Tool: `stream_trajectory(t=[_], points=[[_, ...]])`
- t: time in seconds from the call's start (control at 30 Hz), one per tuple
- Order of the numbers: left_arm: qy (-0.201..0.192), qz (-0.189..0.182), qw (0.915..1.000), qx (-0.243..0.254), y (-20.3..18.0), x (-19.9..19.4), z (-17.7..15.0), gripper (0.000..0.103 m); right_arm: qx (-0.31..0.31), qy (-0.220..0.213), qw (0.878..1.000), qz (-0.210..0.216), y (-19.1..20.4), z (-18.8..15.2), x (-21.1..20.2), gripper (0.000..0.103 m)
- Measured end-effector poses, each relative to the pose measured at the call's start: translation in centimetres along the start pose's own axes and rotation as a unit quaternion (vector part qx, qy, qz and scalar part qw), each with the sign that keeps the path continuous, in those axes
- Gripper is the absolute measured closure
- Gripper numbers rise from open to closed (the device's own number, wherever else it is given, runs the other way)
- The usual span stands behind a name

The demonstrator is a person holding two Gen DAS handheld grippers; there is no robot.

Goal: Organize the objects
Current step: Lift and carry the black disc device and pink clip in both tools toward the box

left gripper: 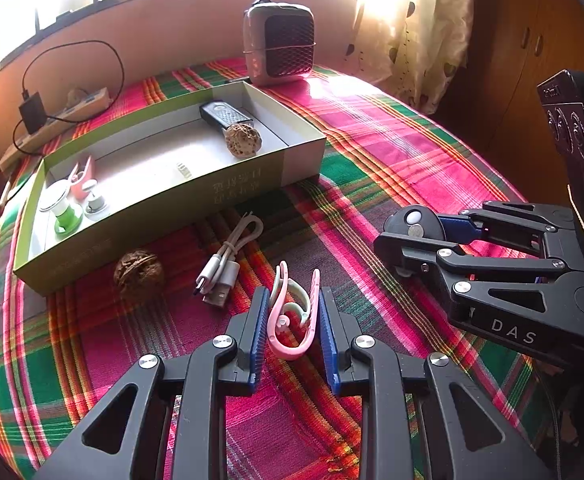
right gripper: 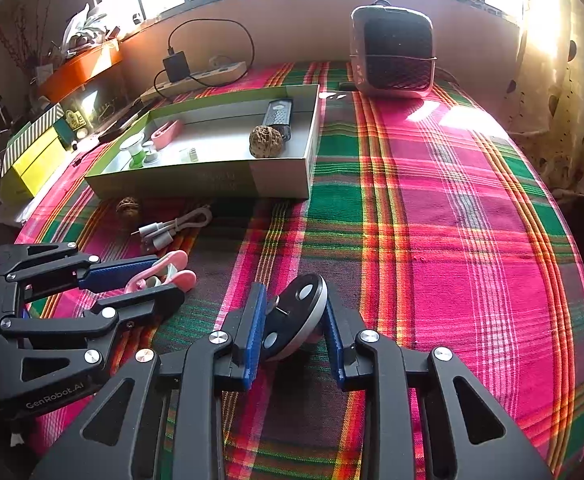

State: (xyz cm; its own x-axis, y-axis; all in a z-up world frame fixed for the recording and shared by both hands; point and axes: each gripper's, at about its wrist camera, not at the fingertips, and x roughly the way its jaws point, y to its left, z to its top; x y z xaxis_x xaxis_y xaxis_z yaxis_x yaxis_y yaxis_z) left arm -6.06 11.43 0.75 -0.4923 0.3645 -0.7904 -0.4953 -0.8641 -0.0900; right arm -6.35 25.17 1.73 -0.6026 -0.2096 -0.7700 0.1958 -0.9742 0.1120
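Pinching pink clip (left gripper: 292, 316) between blue pads, left tool (left gripper: 290, 336) sat low on desk (left gripper: 392, 152); clip looked light, springy plastic, likely to flex, best held across flat sides; right tool (right gripper: 294, 320) clamped black disc (right gripper: 298, 312), hard, smooth, possibly slippery; plaid cloth soft; box (left gripper: 248, 176) near; sunlit window behind

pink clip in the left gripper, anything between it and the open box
Two things lie on the cloth along the way: the coiled cable and the loose walnut, both in front of the box's near wall. Lifting the pink clip, pinched in the left gripper, over them and that wall should clear everything.
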Motion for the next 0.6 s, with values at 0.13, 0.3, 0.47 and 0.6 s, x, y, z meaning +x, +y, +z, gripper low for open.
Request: stream_trajectory(t=[0.13,0.3,0.47,0.6], points=[[-0.001,0.001,1.0,0.0,0.05,0.01,0.04,0.081,-0.001,0.0,1.0,-0.002,0.0,-0.02,0.0,0.074],[-0.002,0.0,1.0,-0.001,0.08,0.02,0.11,0.081,-0.003,0.0,1.0,-0.004,0.16,-0.05,0.0,0.075],[-0.003,0.0,1.0,-0.001,0.12,0.02,0.12,0.081,-0.003,0.0,1.0,-0.006,0.27,-0.04,0.01,0.075],[-0.003,0.0,1.0,-0.001,0.15,0.02,0.12,0.081,-0.003,0.0,1.0,-0.008,0.33,-0.11,0.02,0.075]])
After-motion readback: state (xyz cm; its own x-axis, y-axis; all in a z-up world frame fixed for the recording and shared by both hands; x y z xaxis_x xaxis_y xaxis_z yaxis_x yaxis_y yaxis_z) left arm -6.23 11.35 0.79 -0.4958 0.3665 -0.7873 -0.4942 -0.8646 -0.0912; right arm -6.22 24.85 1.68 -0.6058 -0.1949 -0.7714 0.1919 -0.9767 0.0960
